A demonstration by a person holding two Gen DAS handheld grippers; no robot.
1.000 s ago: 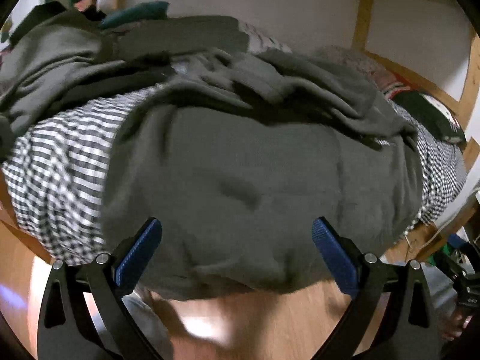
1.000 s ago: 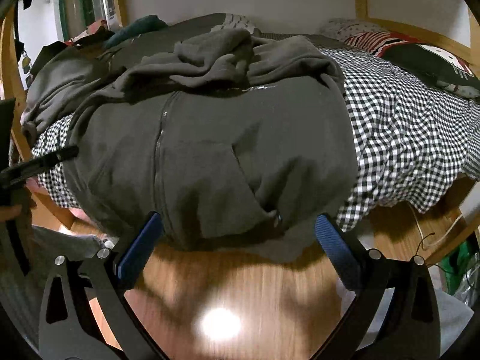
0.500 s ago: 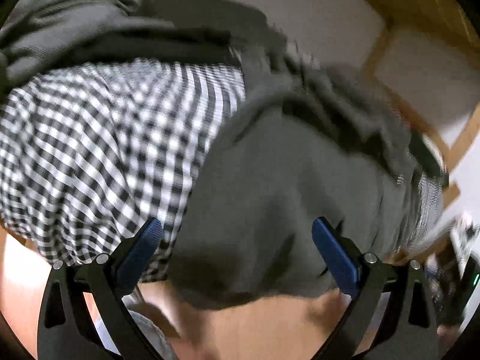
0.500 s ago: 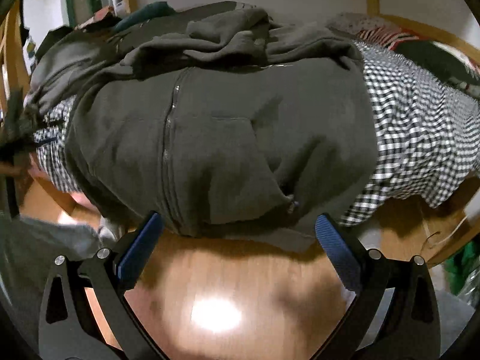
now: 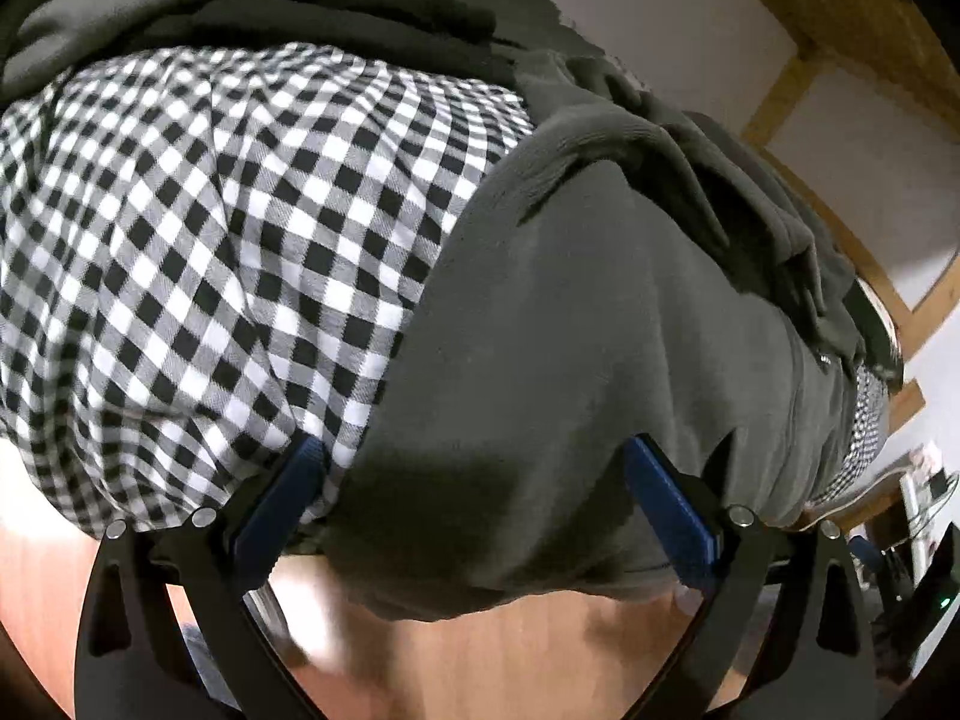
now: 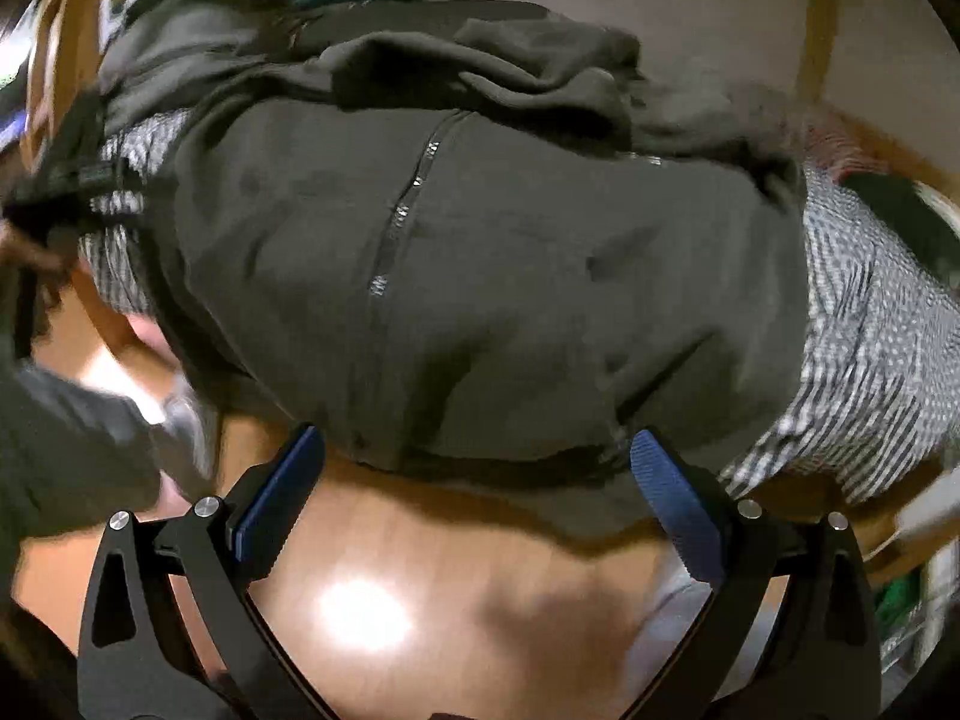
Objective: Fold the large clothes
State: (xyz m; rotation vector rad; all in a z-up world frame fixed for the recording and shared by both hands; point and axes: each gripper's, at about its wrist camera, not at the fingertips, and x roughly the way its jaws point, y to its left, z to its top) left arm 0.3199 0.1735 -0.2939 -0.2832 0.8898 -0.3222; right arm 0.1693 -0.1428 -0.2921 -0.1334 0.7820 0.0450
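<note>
— Hoodie (image 6: pixel 492 276): where does it lie for you?

— Spread front-up on the bed, over the checked bedcover (image 5: pixel 198 252), zip (image 6: pixel 402 216) running up the middle, hem hanging over the near edge above the wooden floor (image 6: pixel 456 594). Its hood and sleeves look bunched at the far side.

— And your grippers?

— Your left gripper (image 5: pixel 474 510) has its jaws wide, straddling the hem's left corner but closed on nothing. Your right gripper (image 6: pixel 477 492) is just as wide, empty, just below the hem's right part.

— So how far along are you?

— Barely begun, I'd say. No fold shows yet; you've every fold left. More dark clothes (image 5: pixel 228 6) wait behind.
</note>
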